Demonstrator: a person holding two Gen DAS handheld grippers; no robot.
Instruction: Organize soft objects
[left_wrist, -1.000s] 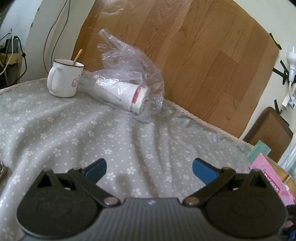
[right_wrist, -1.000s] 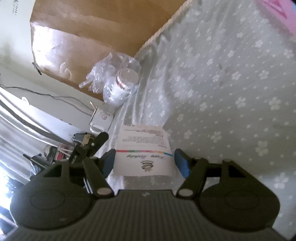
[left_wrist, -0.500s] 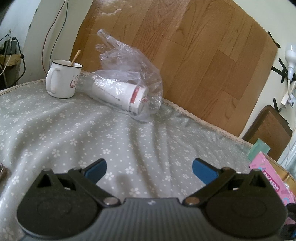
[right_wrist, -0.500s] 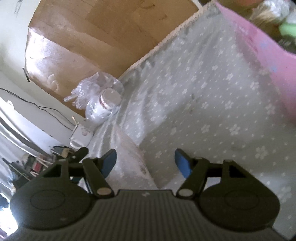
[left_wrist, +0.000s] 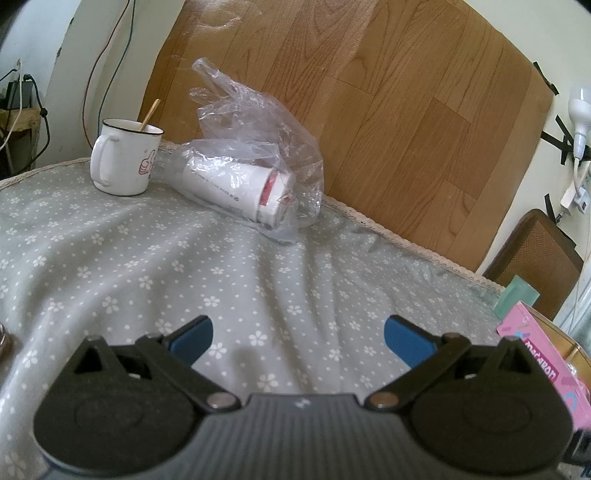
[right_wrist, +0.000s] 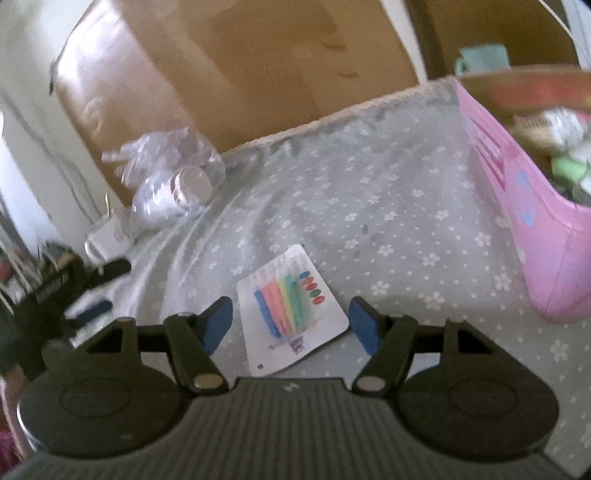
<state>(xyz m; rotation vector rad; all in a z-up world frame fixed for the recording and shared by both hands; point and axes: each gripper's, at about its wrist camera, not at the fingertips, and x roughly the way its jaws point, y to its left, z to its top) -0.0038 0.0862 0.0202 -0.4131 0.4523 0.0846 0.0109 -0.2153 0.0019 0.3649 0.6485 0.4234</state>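
Right gripper (right_wrist: 290, 324) fingers released, hovering over the candle packet (right_wrist: 291, 308), which lies flat on the counter (right_wrist: 388, 206). Left gripper (left_wrist: 297, 341) fingers released, empty. Pink box (right_wrist: 524, 206) at 2 o'clock already holds items; bagged cup (left_wrist: 240, 188) remains unsorted at 11 o'clock.

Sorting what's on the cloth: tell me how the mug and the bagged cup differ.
The mug stands upright; the cup lies on its side. The mug sits bare with a stick in it; the cup is wrapped in a clear plastic bag. The mug has a handle; the cup shows none. Both are white.
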